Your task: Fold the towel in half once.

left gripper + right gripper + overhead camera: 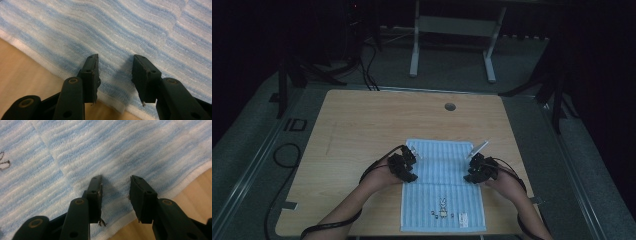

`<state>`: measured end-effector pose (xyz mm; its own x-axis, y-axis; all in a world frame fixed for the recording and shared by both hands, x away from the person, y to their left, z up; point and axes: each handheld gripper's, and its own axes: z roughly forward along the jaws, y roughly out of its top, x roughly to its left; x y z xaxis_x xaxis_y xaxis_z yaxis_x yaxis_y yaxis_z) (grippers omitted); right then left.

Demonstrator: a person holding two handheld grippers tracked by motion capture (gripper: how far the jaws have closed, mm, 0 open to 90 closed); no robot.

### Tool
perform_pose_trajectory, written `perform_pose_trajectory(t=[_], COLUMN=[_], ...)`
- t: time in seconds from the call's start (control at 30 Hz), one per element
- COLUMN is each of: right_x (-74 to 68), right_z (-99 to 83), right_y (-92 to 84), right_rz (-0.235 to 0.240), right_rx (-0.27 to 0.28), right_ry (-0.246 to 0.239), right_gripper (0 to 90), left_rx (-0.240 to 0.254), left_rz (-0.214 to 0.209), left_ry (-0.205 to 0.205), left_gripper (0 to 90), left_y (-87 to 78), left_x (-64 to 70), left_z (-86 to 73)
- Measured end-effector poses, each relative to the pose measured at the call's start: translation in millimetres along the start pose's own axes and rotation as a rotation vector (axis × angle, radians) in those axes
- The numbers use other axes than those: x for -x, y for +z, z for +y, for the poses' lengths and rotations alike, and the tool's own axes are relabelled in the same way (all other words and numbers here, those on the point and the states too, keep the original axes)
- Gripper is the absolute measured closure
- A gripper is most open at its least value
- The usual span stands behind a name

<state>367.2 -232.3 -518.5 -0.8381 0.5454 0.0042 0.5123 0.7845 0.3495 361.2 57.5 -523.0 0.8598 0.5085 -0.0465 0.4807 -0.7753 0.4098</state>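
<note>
Embroidered motif (442,204) clear from above — right tongs (115,185) view clips it.

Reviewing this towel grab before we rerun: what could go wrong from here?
1. Both tools, left tool and right tool, stand open over the towel near its side edges; closing may pinch just one layer or slip off.
2. Uneven grips could skew it.

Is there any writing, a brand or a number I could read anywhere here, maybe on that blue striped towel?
No text here can be read.
Small dark embroidered design near the front edge of the towel: too small to read; whether it holds letters cannot be told.
White tag beside that design: too small to read.
Dark stitched mark on the towel in the right gripper view: cut off by the frame; no letters show.
</note>
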Motion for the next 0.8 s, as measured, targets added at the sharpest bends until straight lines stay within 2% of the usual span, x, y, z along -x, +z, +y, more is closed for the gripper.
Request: perform_pose_trajectory(t=[0.17, 0.4, 0.47, 0.63, 0.73, 0.8], right_x=[5.7, 3.7, 5.4, 26.0, 43.9, 56.5], right_z=[4.9, 7.5, 9.9, 26.5, 39.4, 47.1], right_y=[3.0, -1.9, -8.6, -34.4, -39.6, -37.0], right_rz=[0.022, 0.017, 0.013, -0.047, -0.078, -0.087], right_rx=[0.015, 0.004, 0.016, 0.06, 0.067, 0.063], right_ry=[0.027, 0.015, 0.007, 0.016, 0.042, 0.064], right_gripper=[61.8, 59.6, 59.5, 59.6, 59.7, 59.7], left_rx=[0.01, -0.005, 0.007, 0.041, 0.041, 0.04], left_rz=[-0.016, -0.005, 0.005, 0.087, 0.116, 0.102], left_ry=[-0.019, -0.007, -0.021, -0.069, -0.089, -0.105], left_gripper=[56.5, 56.3, 50.0, 49.7, 49.6, 46.1], left_y=[0.2, -4.2, -11.4, -29.3, -31.6, -30.8], left_x=[-10.4, -5.4, -8.3, -29.7, -45.6, -55.8], left_z=[-1.2, 1.2, 3.9, 13.3, 20.9, 26.7])
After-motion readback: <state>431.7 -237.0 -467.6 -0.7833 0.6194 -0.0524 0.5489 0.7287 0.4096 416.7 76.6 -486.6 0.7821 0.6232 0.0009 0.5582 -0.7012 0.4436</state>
